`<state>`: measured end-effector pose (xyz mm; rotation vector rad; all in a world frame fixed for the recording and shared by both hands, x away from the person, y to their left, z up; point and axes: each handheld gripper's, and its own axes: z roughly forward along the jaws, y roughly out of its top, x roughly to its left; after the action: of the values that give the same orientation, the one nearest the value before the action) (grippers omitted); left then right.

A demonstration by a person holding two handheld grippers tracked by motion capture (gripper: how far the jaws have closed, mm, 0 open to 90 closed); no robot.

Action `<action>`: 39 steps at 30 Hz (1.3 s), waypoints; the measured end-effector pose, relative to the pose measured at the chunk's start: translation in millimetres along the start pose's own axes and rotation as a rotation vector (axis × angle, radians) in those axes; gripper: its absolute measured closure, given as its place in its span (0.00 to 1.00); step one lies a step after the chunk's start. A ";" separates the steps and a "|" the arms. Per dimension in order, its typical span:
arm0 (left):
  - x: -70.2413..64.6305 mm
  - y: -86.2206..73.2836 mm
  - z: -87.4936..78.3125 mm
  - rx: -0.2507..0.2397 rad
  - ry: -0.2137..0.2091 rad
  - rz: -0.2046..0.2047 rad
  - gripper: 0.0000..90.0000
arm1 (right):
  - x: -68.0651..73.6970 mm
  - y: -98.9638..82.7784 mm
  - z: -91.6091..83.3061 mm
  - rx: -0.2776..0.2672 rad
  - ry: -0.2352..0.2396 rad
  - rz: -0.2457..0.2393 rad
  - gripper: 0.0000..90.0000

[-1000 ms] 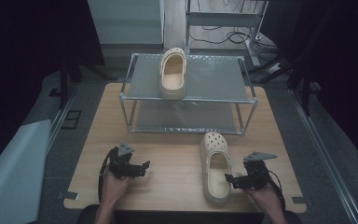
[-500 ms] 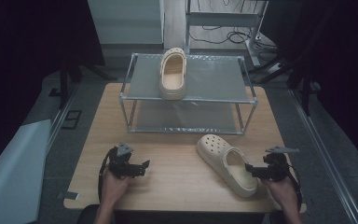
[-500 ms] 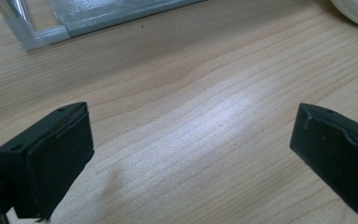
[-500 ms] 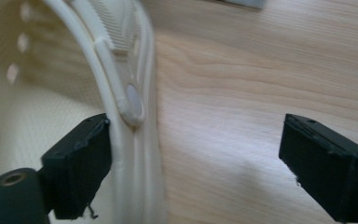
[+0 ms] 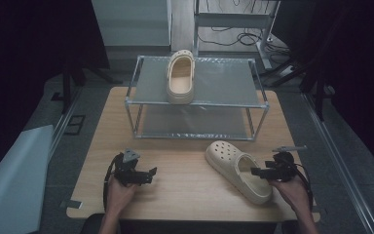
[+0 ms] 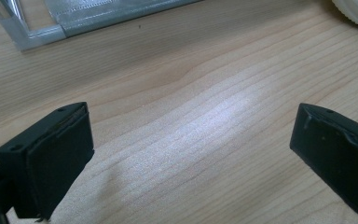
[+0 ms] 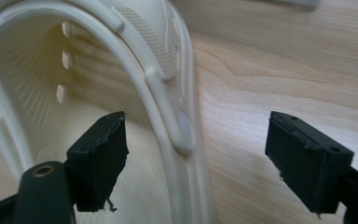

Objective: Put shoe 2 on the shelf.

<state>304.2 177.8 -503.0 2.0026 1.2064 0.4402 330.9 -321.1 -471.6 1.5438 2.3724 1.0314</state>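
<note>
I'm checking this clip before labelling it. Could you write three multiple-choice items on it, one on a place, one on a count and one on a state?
1. Where does the clog on the rack lie?
A. on the top shelf
B. on the lower shelf
C. on the floor

2. How many cream clogs are in the high view?
A. one
B. two
C. three

3. How does the right gripper stand to the clog on the table?
A. shut, far from the clog
B. clamped on the clog's toe
C. jaws apart, astride the clog's side wall

Key: 1 A, it lies on the top shelf of the metal rack. 2 B, one lies on the rack, one on the wooden table. 3 C, in the right gripper view one jaw is inside the clog, the other outside; the jaws have just been closing, and neither pad presses yet.
</note>
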 end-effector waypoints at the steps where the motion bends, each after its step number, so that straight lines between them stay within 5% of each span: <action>1: -0.1 0.0 0.0 0.004 -0.001 0.002 0.00 | 1.1 2.4 2.2 0.004 0.003 -0.003 0.26; 12: -2.3 -1.2 3.9 0.052 0.023 0.037 0.00 | 20.9 37.4 29.9 0.100 -0.012 -0.221 0.60; 16: -2.3 -1.2 4.7 0.054 0.020 0.035 0.00 | 22.6 44.9 34.6 0.141 -0.025 -0.253 0.73; 23: -0.9 -1.4 5.0 0.050 -0.015 0.013 0.00 | 30.6 53.4 39.0 0.227 -0.111 -0.288 0.83; 26: 0.0 -1.4 4.1 0.044 -0.014 0.007 0.00 | 30.7 55.0 38.5 0.239 -0.124 -0.262 0.84; 30: 1.0 -1.3 3.6 0.037 -0.019 0.000 0.00 | 24.3 57.8 37.1 0.247 -0.079 -0.189 0.86; 39: -0.5 -0.6 2.3 0.021 -0.023 0.008 0.00 | 9.4 53.3 30.6 0.218 0.105 0.024 0.88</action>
<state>305.0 176.6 -504.9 2.0255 1.1946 0.4088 380.8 -285.7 -460.3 1.6283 2.6211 0.9046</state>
